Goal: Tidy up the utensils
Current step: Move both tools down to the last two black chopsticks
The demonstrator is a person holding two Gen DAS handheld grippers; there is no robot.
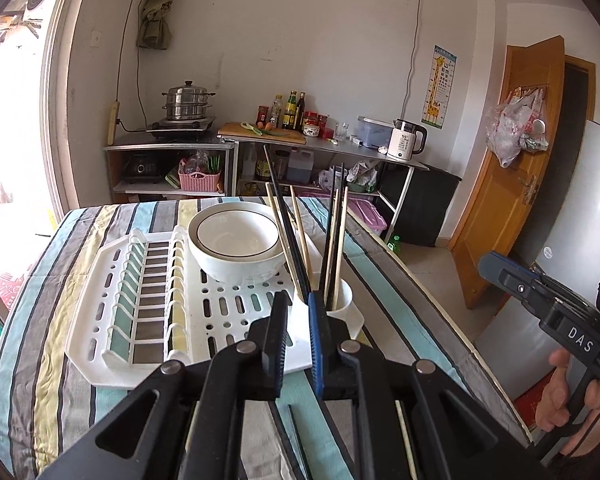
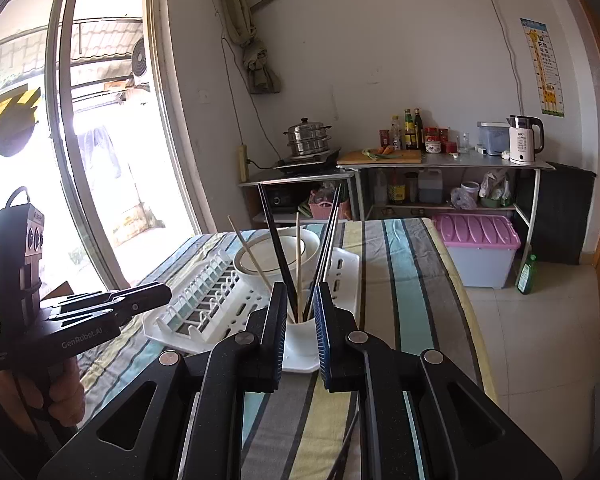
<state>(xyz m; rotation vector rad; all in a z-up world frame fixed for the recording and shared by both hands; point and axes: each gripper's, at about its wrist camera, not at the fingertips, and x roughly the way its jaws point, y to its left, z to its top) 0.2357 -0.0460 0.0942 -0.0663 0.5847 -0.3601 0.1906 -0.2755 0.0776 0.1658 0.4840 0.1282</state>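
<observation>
One white cup (image 1: 346, 308) stands at the near right corner of one white dish rack (image 1: 100, 312), low and centre in both wrist views, and holds the chopsticks (image 1: 290, 240): seven can be counted in the left wrist view, three pale wooden and four dark, fanned out and leaning. Behind the cup, two white bowls (image 1: 234, 240) sit nested on the rack's flat perforated part, while the slotted plate section at the left of the rack holds nothing. The rack lies on the desk (image 1: 60, 360), which is covered by a striped cloth. The left claw (image 1: 298, 344) hangs just short of the cup with its jaws a narrow gap apart and nothing between them. The right claw (image 2: 300, 336) is likewise slightly parted and holds nothing, the cup framed in its gap. In the left wrist view the right claw's body juts in at the right edge, off the desk's right side, over floor. To the right of the rack a broad strip of bare cloth runs to the desk's edge. More chopsticks lie on the cloth under the claws, partly hidden.
</observation>
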